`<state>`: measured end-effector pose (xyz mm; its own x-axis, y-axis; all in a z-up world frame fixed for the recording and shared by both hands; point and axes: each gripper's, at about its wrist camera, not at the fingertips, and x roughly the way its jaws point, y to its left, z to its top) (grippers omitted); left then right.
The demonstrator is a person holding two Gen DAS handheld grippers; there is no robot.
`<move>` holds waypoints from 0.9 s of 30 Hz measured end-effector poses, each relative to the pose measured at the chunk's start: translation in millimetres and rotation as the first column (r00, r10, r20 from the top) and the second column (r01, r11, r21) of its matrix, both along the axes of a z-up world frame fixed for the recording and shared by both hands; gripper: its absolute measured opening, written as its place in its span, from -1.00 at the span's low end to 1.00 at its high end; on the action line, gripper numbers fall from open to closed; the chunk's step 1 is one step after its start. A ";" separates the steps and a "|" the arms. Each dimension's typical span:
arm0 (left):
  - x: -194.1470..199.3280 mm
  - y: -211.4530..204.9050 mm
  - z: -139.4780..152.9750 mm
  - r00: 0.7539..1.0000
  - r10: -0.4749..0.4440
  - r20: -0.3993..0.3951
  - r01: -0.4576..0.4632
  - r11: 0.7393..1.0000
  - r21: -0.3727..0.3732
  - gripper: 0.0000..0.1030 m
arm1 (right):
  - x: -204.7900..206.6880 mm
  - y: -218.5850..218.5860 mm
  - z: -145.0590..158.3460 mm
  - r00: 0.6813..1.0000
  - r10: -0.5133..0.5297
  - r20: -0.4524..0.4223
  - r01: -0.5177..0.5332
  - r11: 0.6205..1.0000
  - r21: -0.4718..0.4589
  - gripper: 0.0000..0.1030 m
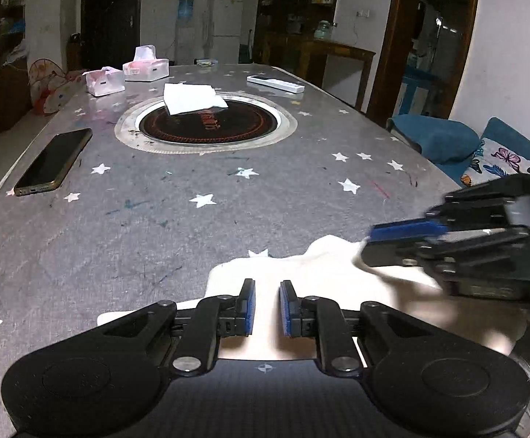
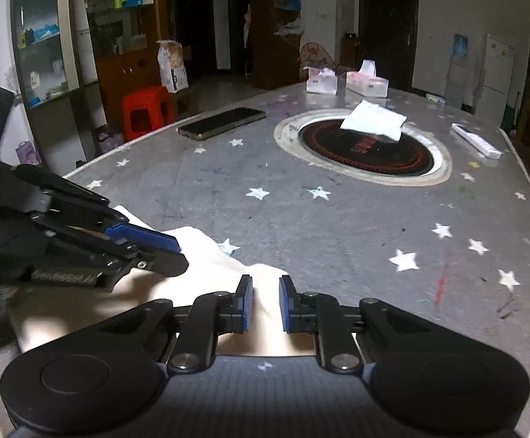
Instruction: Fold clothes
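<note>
A white garment (image 1: 312,273) lies at the near edge of the grey star-patterned table (image 1: 191,226). My left gripper (image 1: 267,292) hovers over its near middle with a narrow gap between the blue pads, nothing between them. My right gripper (image 1: 372,242) comes in from the right, low over the cloth's right part. In the right wrist view the garment (image 2: 213,259) lies under both tools. My right gripper (image 2: 266,286) is slightly open over its edge and empty. The left gripper (image 2: 175,252) sits at the left over the cloth.
A black phone (image 1: 54,160) lies at the left. A round hotplate (image 1: 206,124) is set in the table's middle with a white tissue (image 1: 191,98) on it. Tissue packs (image 1: 144,65) and a white remote (image 1: 275,83) lie at the back. A blue sofa (image 1: 447,138) stands at the right.
</note>
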<state>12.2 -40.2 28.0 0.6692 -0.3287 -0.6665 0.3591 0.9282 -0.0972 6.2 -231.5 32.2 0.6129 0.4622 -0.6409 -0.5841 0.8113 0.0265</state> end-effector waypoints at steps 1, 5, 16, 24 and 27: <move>-1.1 -0.8 -0.6 1.000 -0.001 0.006 0.001 1.000 0.004 -0.66 | -7.2 -3.5 2.3 1.000 0.011 0.003 -0.011 1.000 0.000 -0.73; -3.5 -3.0 -1.3 1.000 0.002 0.018 -0.002 1.000 0.016 -0.66 | -26.2 -9.7 -5.1 1.000 0.026 -0.011 -0.026 0.999 -0.030 -0.73; -4.2 -8.2 -3.5 0.999 0.004 0.035 -0.006 0.999 0.050 -0.65 | -26.3 -41.9 -11.5 0.997 -0.075 -0.033 0.076 0.997 0.025 -0.71; -4.5 -7.8 -3.2 0.999 0.010 0.034 -0.012 0.999 0.048 -0.65 | -22.0 -66.2 -9.4 0.985 -0.169 -0.036 0.171 0.984 0.056 -0.72; -5.0 -8.5 -3.2 0.999 0.011 0.036 -0.013 0.999 0.052 -0.65 | -27.8 -76.7 -4.0 0.979 -0.200 -0.030 0.201 0.978 0.062 -0.71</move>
<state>7.2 -48.7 24.8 0.6967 -0.2859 -0.6580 0.3501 0.9360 -0.0361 -21.6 -308.2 28.2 0.6824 0.3719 -0.6294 -0.4082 0.9081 0.0940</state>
